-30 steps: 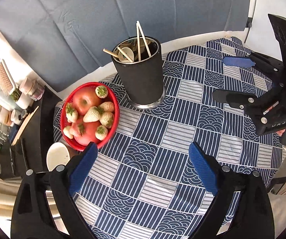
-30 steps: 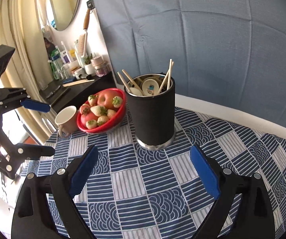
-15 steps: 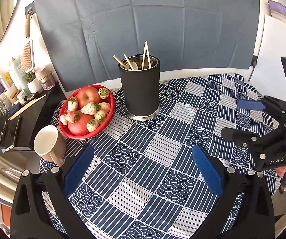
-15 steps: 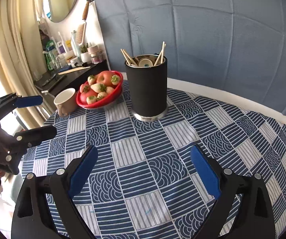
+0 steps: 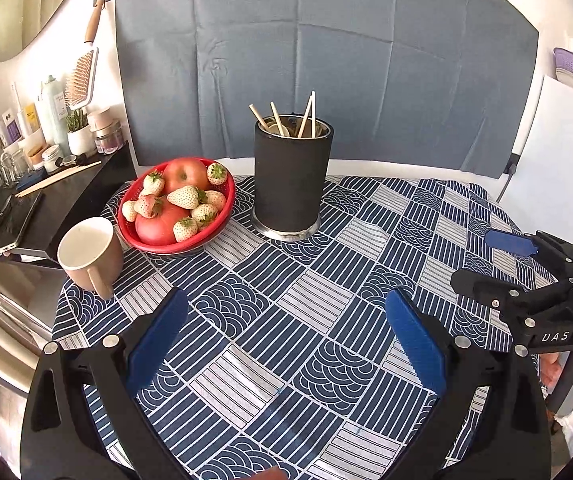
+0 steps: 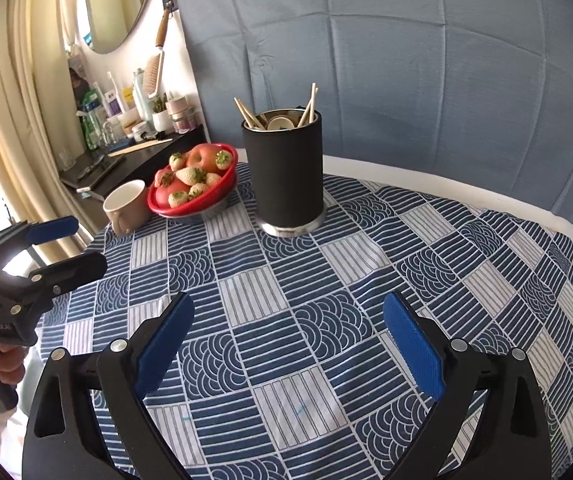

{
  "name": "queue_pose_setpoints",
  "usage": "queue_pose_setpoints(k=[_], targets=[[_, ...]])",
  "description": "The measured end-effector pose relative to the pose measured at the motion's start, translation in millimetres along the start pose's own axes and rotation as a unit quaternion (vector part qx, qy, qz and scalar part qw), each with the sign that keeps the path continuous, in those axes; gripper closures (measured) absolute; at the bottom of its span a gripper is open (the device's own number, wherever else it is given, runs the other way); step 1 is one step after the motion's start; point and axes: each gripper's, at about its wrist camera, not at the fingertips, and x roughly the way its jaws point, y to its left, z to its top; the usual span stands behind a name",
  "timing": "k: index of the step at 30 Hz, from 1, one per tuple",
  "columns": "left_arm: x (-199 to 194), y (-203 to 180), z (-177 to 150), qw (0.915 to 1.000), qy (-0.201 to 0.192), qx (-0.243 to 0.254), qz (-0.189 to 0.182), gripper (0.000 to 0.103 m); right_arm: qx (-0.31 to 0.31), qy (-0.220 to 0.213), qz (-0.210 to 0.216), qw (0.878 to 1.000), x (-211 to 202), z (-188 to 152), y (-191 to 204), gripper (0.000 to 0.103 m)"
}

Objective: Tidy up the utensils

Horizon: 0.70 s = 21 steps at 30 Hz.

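Observation:
A black utensil holder (image 5: 291,178) stands upright at the far side of the round table and also shows in the right wrist view (image 6: 286,168). Chopsticks (image 5: 309,114) and a spoon (image 6: 279,122) stick out of its top. My left gripper (image 5: 284,308) is open and empty, held above the near part of the table, well short of the holder. My right gripper (image 6: 286,312) is open and empty, also held back over the near side. Each gripper shows at the edge of the other's view: the right one (image 5: 486,258), the left one (image 6: 74,242).
A red bowl of strawberries and apples (image 5: 176,204) sits left of the holder, with a beige mug (image 5: 88,254) in front of it. The blue patterned tablecloth (image 5: 286,340) covers the table. A black shelf with toiletries (image 5: 46,184) stands at the left. A blue backdrop hangs behind.
Both grippers have pulled back and away from the holder, which now looks smaller and farther. Both stay open and empty.

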Motion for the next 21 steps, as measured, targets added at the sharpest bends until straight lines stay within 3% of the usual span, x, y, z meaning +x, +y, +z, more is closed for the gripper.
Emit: queue_pose_setpoints(k=[9, 21], targets=[[0.4, 5.5, -0.8, 0.9997, 0.006, -0.022, -0.001, 0.006, -0.013, 0.0, -0.003, 1.0, -3.0, 1.5, 3.7, 0.011], [-5.4, 2.2, 0.1, 0.9999, 0.002, 0.007, 0.007, 0.006, -0.015, 0.006, -0.003, 1.0, -3.7, 0.3, 8.7, 0.01]])
